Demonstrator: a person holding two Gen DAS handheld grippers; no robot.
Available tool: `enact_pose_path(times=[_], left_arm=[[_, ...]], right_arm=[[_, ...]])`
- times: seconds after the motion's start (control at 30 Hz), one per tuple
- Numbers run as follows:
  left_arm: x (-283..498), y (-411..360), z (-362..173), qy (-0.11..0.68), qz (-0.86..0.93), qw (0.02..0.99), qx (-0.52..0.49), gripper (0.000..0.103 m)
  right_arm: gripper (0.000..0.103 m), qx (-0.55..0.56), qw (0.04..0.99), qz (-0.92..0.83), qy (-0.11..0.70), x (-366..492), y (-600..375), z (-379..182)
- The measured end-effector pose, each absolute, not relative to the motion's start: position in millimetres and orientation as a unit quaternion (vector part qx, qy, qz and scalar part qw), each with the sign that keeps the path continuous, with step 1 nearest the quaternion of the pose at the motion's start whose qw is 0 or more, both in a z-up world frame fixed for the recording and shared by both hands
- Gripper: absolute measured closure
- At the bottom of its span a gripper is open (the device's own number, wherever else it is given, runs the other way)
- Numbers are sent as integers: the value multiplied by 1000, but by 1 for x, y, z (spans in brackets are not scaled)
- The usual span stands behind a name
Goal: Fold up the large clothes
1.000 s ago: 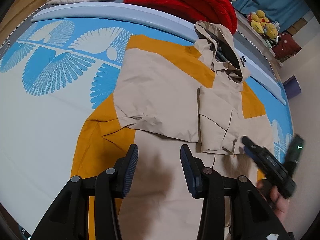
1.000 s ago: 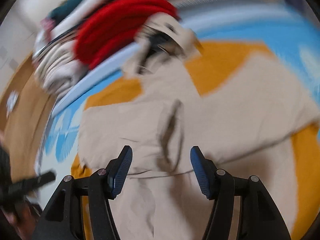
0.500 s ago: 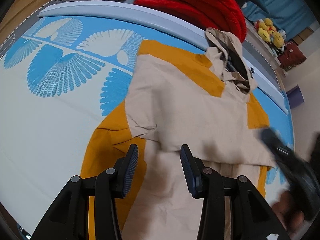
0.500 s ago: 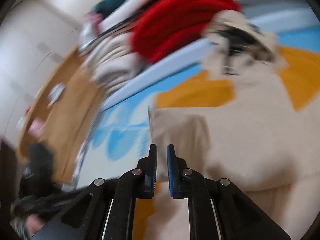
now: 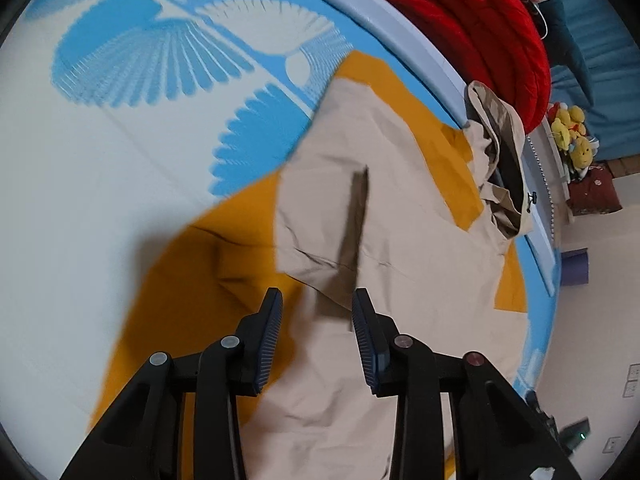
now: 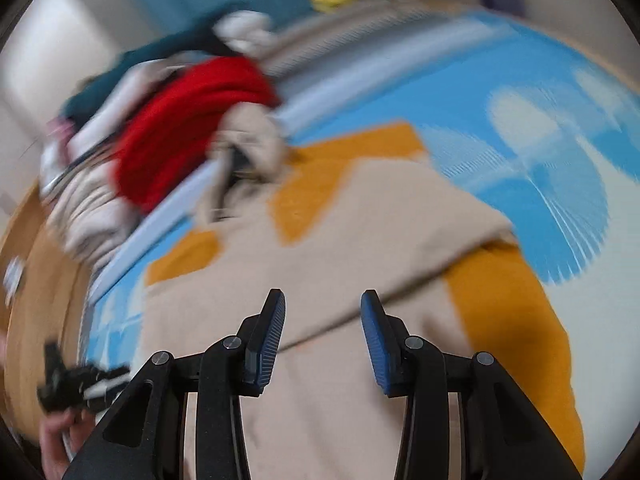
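A beige and mustard hooded jacket (image 5: 392, 208) lies spread on the blue-and-white patterned bed sheet (image 5: 80, 184), hood (image 5: 500, 136) towards the headboard side. My left gripper (image 5: 317, 320) hovers low over the jacket's left side, where the beige folded sleeve meets the mustard panel. Its jaws are closing with no cloth pinched between them. The right wrist view is blurred. There my right gripper (image 6: 322, 320) hangs above the jacket (image 6: 360, 248) near its middle, jaws opening and empty. My left gripper (image 6: 76, 384) shows at the lower left, in a hand.
A red quilted garment (image 5: 480, 28) and folded pale clothes (image 6: 88, 212) are stacked beyond the light blue bed edge (image 5: 404, 24). Yellow plush toys (image 5: 572, 136) sit at the far right. The floor (image 5: 600, 320) lies past the bed's right side.
The left gripper sank closer to the jacket and rolled, its jaws narrowing. The right gripper shut, then opened again as it swung aside. The crumpled right sleeve now lies flat.
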State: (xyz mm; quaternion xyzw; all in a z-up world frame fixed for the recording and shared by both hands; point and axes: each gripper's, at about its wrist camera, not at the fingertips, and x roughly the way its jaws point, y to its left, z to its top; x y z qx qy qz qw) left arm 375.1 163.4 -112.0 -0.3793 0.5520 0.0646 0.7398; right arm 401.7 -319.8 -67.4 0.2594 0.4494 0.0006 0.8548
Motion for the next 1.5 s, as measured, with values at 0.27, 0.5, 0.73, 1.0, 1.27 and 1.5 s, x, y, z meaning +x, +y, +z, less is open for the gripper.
enact_pose_path(times=[0.27, 0.5, 0.73, 1.0, 1.27, 1.5], left_arm=[[382, 151, -121, 548, 66, 736, -393, 72], [385, 151, -122, 525, 54, 729, -436, 72], [381, 165, -123, 505, 68, 721, -469, 71], [387, 146, -109, 511, 64, 759, -398, 100], [388, 154, -105, 534, 141, 769, -322, 99], [386, 137, -60, 478, 185, 829, -224, 86]], right_arm=[[61, 342, 796, -55, 497, 433, -380, -121], [62, 399, 767, -73, 498, 437, -409, -147], [101, 414, 778, -62, 468, 427, -409, -139], [101, 384, 770, -89, 501, 426, -398, -142], [100, 340, 740, -79, 575, 429, -363, -158], [75, 268, 789, -205, 514, 402, -356, -116]])
